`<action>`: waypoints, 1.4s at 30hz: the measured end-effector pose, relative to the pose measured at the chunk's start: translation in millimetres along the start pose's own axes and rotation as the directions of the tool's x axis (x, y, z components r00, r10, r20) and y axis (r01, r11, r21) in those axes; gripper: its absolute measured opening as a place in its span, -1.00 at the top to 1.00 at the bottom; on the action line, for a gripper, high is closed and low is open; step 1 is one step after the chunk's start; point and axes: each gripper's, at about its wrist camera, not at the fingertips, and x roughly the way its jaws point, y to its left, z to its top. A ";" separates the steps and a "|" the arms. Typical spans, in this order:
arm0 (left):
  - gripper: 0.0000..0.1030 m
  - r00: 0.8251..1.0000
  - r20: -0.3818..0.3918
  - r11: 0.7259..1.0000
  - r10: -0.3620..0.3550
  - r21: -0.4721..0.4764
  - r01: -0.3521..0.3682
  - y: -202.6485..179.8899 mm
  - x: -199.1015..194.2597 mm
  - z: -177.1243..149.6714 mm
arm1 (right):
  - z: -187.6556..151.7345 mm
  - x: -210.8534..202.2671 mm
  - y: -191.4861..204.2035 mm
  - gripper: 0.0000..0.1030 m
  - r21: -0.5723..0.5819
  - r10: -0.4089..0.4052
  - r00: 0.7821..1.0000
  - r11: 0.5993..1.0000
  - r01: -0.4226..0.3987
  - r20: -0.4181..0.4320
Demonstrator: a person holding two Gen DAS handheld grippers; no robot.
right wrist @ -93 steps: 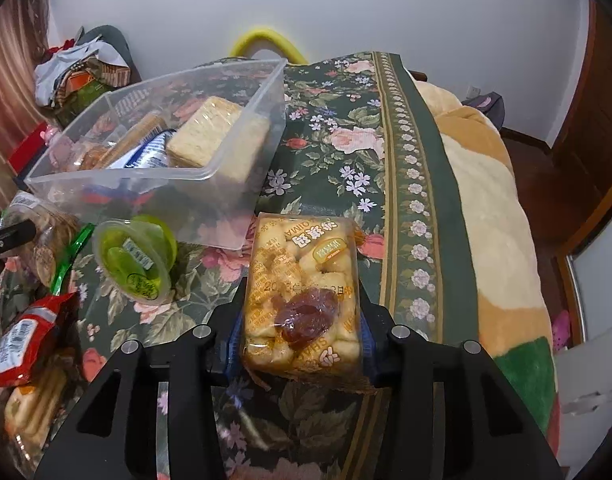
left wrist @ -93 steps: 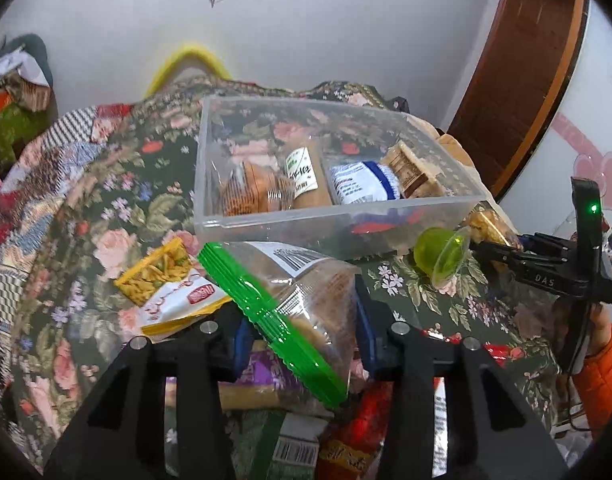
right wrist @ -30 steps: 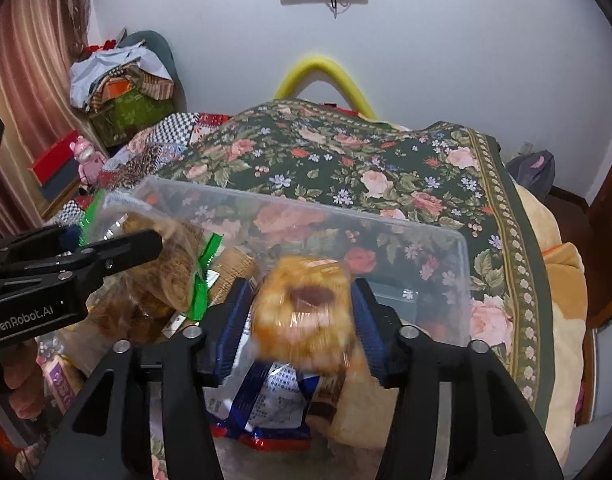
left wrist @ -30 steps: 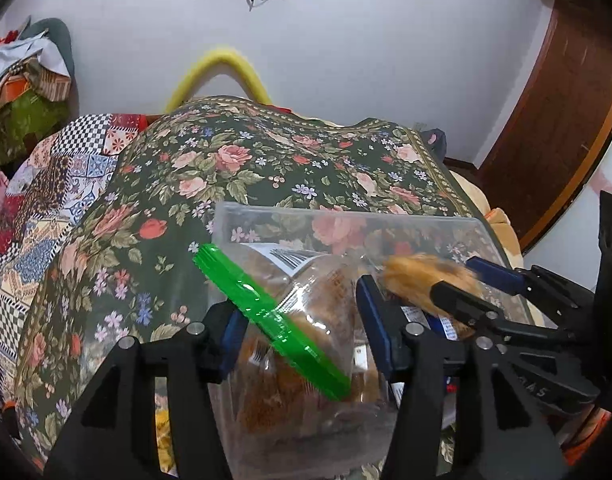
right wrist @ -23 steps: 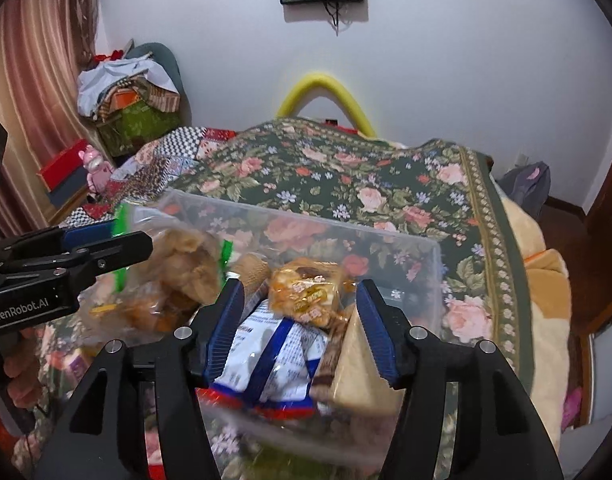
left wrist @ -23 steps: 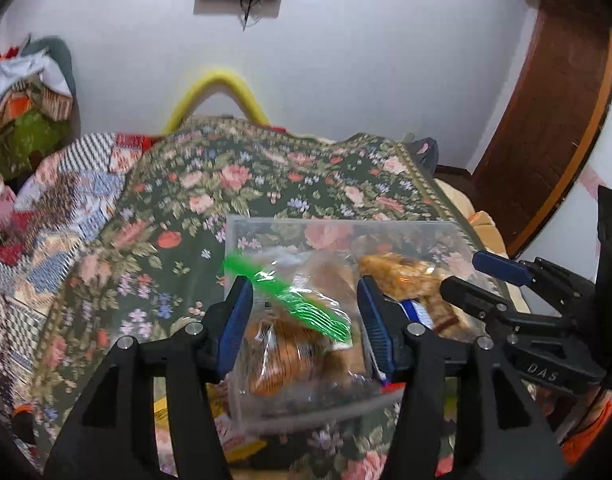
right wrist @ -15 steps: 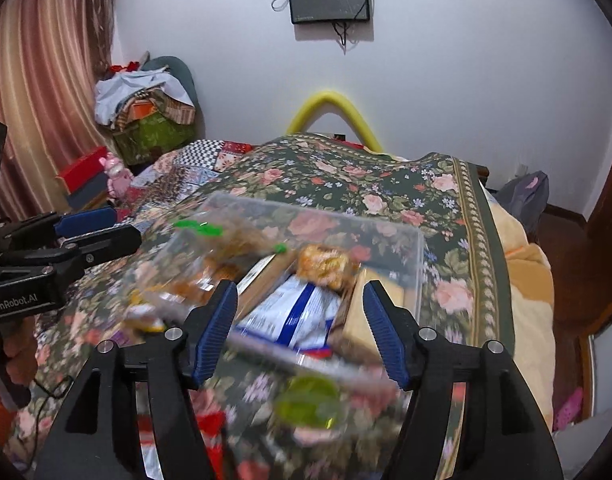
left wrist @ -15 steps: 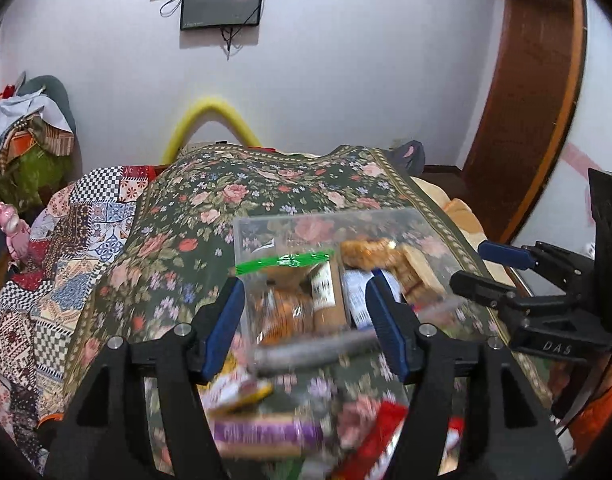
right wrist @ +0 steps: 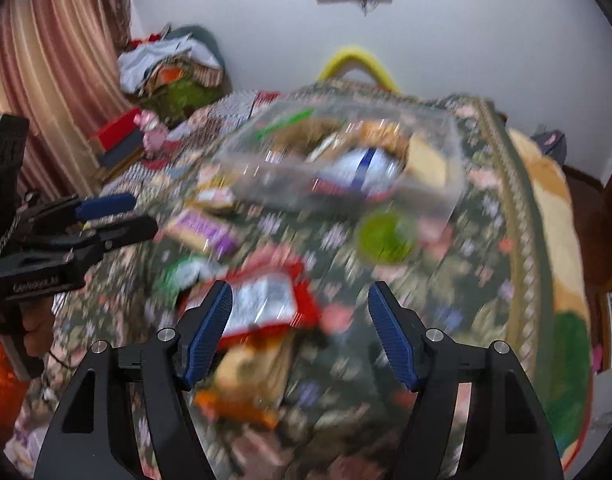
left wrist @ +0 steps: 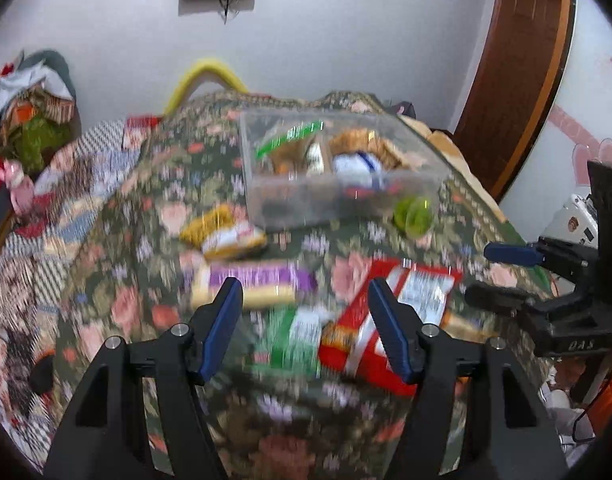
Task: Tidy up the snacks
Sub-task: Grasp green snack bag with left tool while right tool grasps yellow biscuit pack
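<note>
A clear plastic bin (left wrist: 306,208) stands on the bed and holds a green-strip zip bag (left wrist: 289,138), a blue-white packet (left wrist: 358,164) and cracker packs. My left gripper (left wrist: 306,320) is open and empty, hovering above a red packet (left wrist: 386,320), a green packet (left wrist: 297,336) and a purple packet (left wrist: 257,280). My right gripper (right wrist: 301,324) has its jaws opening with nothing between them, above the red packet (right wrist: 265,304). A green jelly cup (right wrist: 386,236) lies in front of the bin (right wrist: 452,148). Both views are blurred by motion.
A floral bedspread (left wrist: 105,280) covers the bed, and a yellow packet (left wrist: 225,232) lies left of the bin. The bed's edge drops off at the right (right wrist: 562,280). A heap of clothes (right wrist: 173,68) sits far left and a wooden door (left wrist: 514,80) far right.
Both grippers let go of their snacks, the zip bag and the pastry pack, inside the bin. Both then drew back toward the near end of the bed with wider jaws.
</note>
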 end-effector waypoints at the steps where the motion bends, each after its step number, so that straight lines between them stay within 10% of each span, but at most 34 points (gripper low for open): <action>1: -0.25 1.000 -0.021 1.000 0.001 -0.007 -0.001 2.5 3.8 -5.5 | -6.5 3.0 2.4 -0.31 0.002 0.011 1.000 1.000 -0.011 -0.018; 15: -0.18 0.994 -0.109 0.999 0.029 -0.038 -0.033 17.0 49.2 -34.3 | -25.1 48.3 9.4 -0.30 0.022 0.035 0.991 0.999 -0.033 -0.130; 18: -0.11 0.994 -0.112 0.999 0.006 -0.051 -0.012 19.2 55.7 -34.2 | -27.4 56.8 10.8 -0.04 0.024 0.035 0.989 0.999 -0.032 -0.142; 42: 0.22 1.000 0.001 0.999 -0.017 -0.030 0.017 1.2 26.1 -22.0 | -26.7 8.8 -37.8 0.36 0.105 -0.036 0.999 0.994 0.036 -0.005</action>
